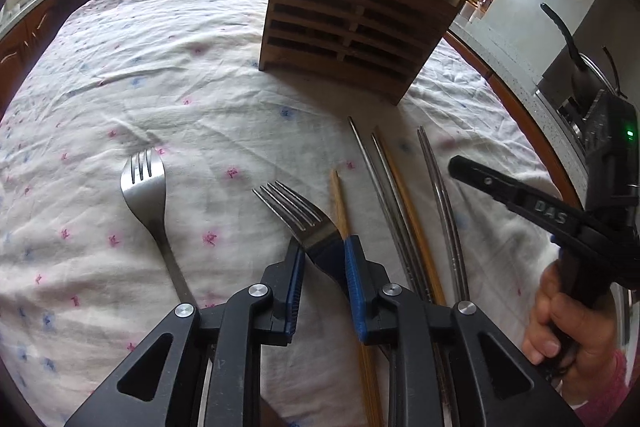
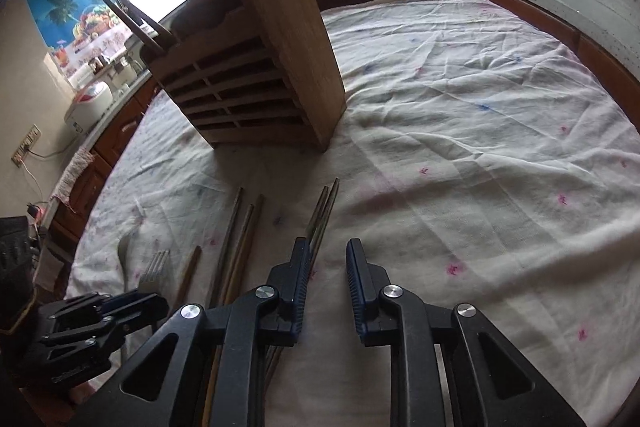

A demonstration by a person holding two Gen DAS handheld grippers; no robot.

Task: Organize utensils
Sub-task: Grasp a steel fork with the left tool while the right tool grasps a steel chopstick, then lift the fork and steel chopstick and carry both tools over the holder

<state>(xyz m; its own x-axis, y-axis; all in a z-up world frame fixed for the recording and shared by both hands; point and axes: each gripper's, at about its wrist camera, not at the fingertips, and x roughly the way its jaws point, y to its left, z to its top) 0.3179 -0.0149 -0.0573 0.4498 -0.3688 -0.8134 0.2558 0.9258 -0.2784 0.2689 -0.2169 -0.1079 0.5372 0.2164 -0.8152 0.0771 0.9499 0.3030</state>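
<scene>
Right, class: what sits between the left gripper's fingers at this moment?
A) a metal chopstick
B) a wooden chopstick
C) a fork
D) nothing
C: in the left wrist view, the left gripper has its blue pads on either side of a fork, whose tines stick out ahead; the wooden chopstick lies beside it.

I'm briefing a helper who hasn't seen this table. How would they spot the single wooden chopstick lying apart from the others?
Find the slatted wooden utensil holder on the floral cloth. Below it lie chopsticks; left of the metal ones, one wooden chopstick lies alone beside the fork between the left gripper fingers. It is tan, not steel.
</scene>
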